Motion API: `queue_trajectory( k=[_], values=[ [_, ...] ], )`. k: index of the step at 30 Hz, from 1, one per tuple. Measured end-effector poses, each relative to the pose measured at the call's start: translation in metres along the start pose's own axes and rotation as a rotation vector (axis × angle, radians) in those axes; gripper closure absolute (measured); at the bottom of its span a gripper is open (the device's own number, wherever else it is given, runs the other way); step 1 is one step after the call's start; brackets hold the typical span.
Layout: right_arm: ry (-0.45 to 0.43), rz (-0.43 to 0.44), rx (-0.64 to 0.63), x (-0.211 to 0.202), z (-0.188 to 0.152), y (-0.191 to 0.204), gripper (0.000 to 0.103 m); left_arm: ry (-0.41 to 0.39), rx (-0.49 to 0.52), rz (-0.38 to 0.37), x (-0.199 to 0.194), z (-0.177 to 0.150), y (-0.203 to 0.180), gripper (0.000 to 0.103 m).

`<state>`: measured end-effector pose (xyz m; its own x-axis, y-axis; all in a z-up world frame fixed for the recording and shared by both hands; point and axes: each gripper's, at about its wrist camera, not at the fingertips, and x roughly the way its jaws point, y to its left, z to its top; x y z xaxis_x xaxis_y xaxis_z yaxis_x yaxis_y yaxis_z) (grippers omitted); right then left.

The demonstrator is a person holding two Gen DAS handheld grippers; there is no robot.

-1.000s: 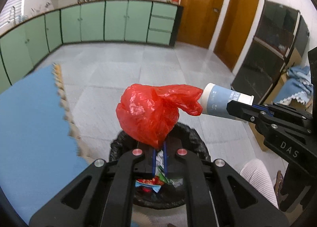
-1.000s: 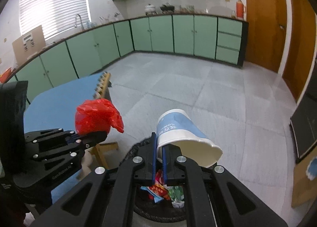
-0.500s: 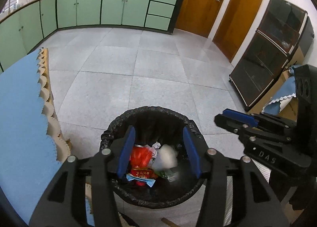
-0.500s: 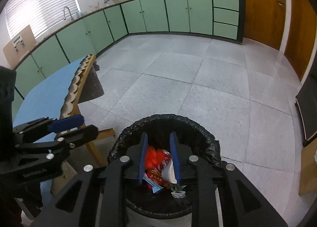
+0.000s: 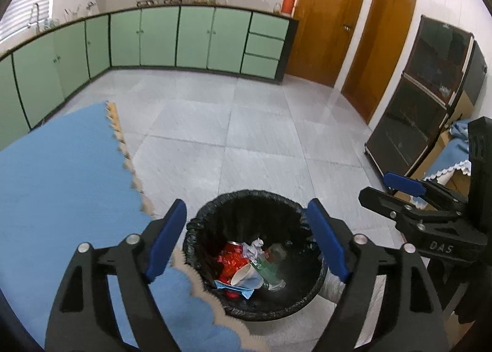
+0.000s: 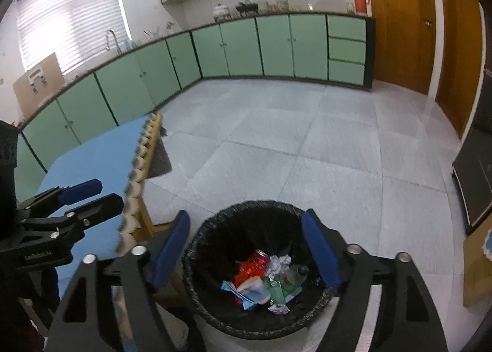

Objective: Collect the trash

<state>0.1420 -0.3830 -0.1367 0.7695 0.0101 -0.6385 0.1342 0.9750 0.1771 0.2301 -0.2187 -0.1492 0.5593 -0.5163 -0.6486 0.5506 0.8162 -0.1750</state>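
The left claw [image 5: 247, 241] hangs over the trash bin [image 5: 196, 235] with its blue pads spread wide and its jaws opening; nothing is between them, only the bin's mouth shows in the gap. The right claw [image 6: 246, 244] does the same from the other side, jaws opening wide, empty, framing the same bin [image 6: 192, 255]. Each claw appears in the other's view: the right one at the far right edge of the left wrist view [image 5: 399, 190], the left one at the far left of the right wrist view [image 6: 98, 192], both with jaws apart and holding nothing.

Inside the black liner lies the collected trash: a paper cup [image 5: 246, 276] on its side with its open end up, a crumpled red plastic bag [image 5: 230, 259] beside it, a ball of white paper [image 5: 253, 249], a clear plastic bottle [image 5: 275, 255] and a blue wrapper [image 5: 236, 289] at the near edge. In the right wrist view the cup [image 6: 255, 286] lies against the red bag [image 6: 249, 269].

Just left of the bin a surface with a blue cloth [image 5: 61, 183] and scalloped tan edging overlaps the bin's near rim in the left wrist view. Beyond is grey tiled floor [image 5: 246, 136], green cabinets [image 5: 184, 38] along the walls, two wooden doors [image 5: 326, 26] and a dark glass-fronted cabinet [image 5: 415, 106] at right.
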Motion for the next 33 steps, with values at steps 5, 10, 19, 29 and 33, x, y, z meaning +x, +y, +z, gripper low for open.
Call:
queue_trajectory(
  k=[5,10,19,29,33],
  values=[
    [-0.058,0.037,-0.024,-0.029,0.008,0.022,0.011,-0.059,-0.009,0.035,-0.039,0.002,0.001,0.019],
    [-0.107,0.050,-0.058,-0.053,0.013,0.040,0.006,-0.091,-0.018,0.054,-0.067,0.001,0.003,0.018],
    [-0.150,0.064,-0.079,-0.077,0.011,0.057,0.006,-0.134,-0.027,0.084,-0.101,0.000,0.006,0.015],
    [-0.190,0.089,-0.109,-0.097,-0.002,0.078,0.006,-0.157,-0.046,0.108,-0.120,-0.013,0.009,0.014],
    [-0.198,0.095,-0.114,-0.101,-0.006,0.083,0.006,-0.161,-0.055,0.109,-0.125,-0.018,0.012,0.014]
  ],
)
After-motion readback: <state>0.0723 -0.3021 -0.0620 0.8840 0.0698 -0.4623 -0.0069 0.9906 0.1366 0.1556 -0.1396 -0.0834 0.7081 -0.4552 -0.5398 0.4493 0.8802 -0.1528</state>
